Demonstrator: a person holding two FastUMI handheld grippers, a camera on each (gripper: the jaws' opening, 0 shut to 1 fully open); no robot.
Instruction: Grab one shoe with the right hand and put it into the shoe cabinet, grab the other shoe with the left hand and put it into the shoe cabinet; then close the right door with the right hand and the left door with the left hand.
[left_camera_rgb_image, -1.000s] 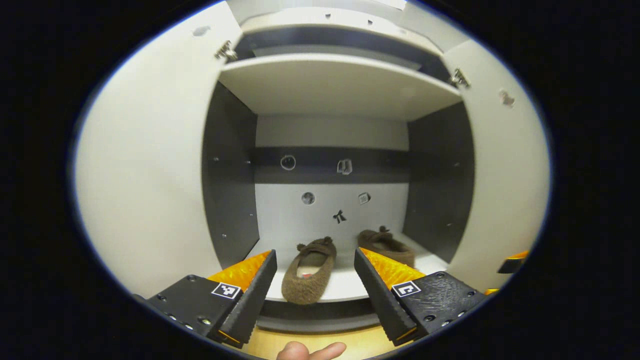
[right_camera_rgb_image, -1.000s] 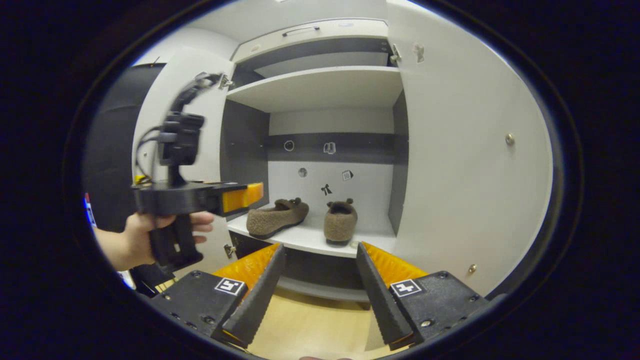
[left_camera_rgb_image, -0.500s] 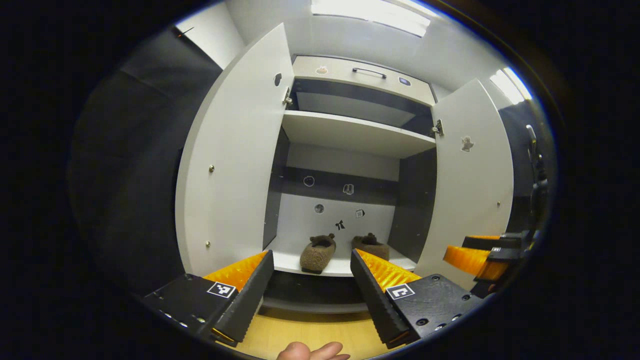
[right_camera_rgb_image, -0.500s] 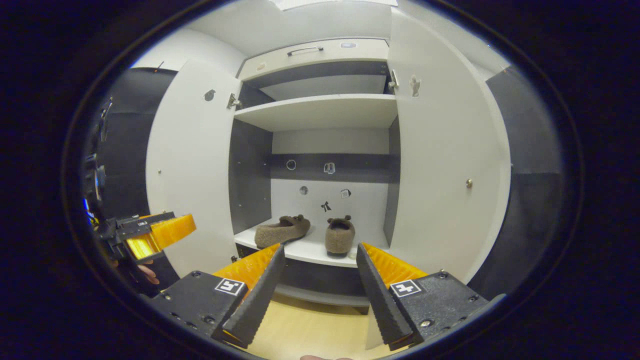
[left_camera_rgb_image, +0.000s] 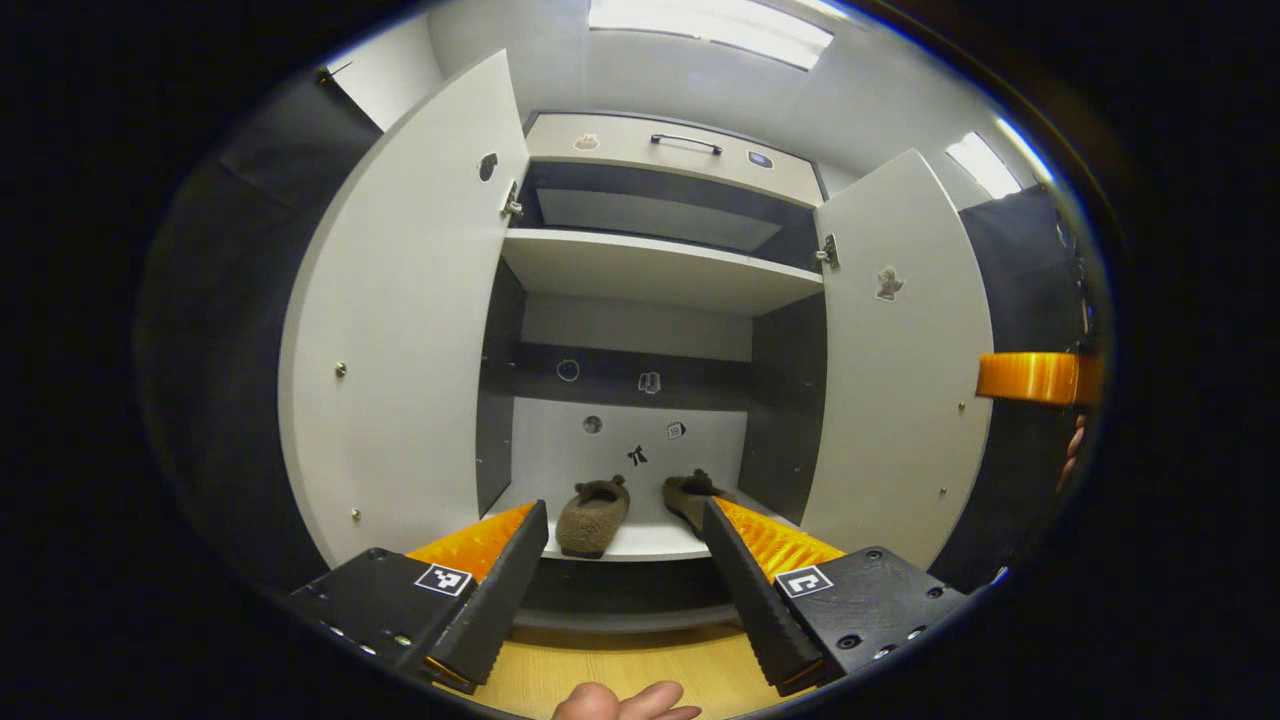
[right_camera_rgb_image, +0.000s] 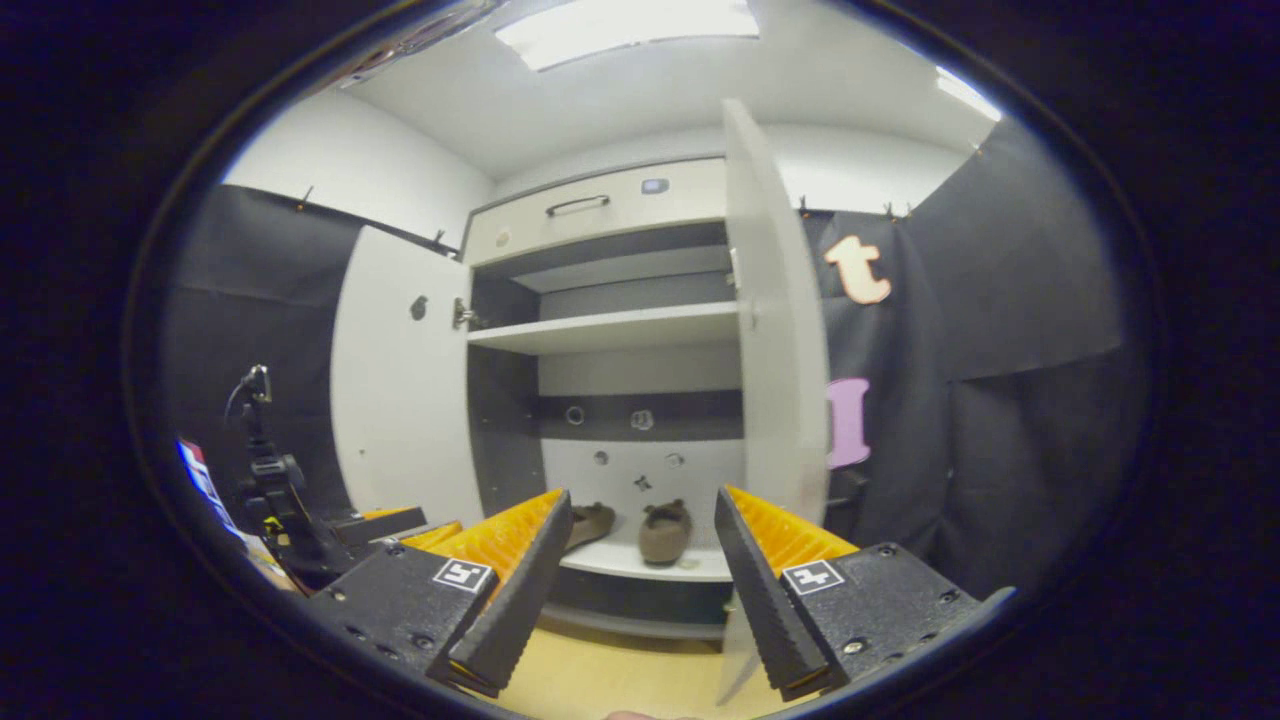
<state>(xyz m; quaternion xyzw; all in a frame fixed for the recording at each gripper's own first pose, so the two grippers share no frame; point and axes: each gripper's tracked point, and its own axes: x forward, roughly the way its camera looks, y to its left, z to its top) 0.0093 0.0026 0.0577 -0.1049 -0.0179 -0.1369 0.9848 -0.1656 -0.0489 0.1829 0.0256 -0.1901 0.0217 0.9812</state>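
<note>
In the left gripper view, the left gripper's (left_camera_rgb_image: 618, 575) right finger is cutting off the heel of the right slipper (left_camera_rgb_image: 690, 493), while the left slipper (left_camera_rgb_image: 592, 514) is sitting in plain sight straight ahead between the fingers on the shoe cabinet's (left_camera_rgb_image: 655, 272) bottom shelf. In the right gripper view, the left-hand finger of the right gripper (right_camera_rgb_image: 640, 575) is hiding most of one slipper (right_camera_rgb_image: 592, 522); the other (right_camera_rgb_image: 664, 531) is lying ahead between the fingers. Both grippers are standing wide apart, holding nothing and touching nothing. The left door (left_camera_rgb_image: 400, 330) and right door (left_camera_rgb_image: 900, 360) are hanging open to either side; the right door (right_camera_rgb_image: 775, 340) is showing nearly edge-on just right of the right gripper's axis.
</note>
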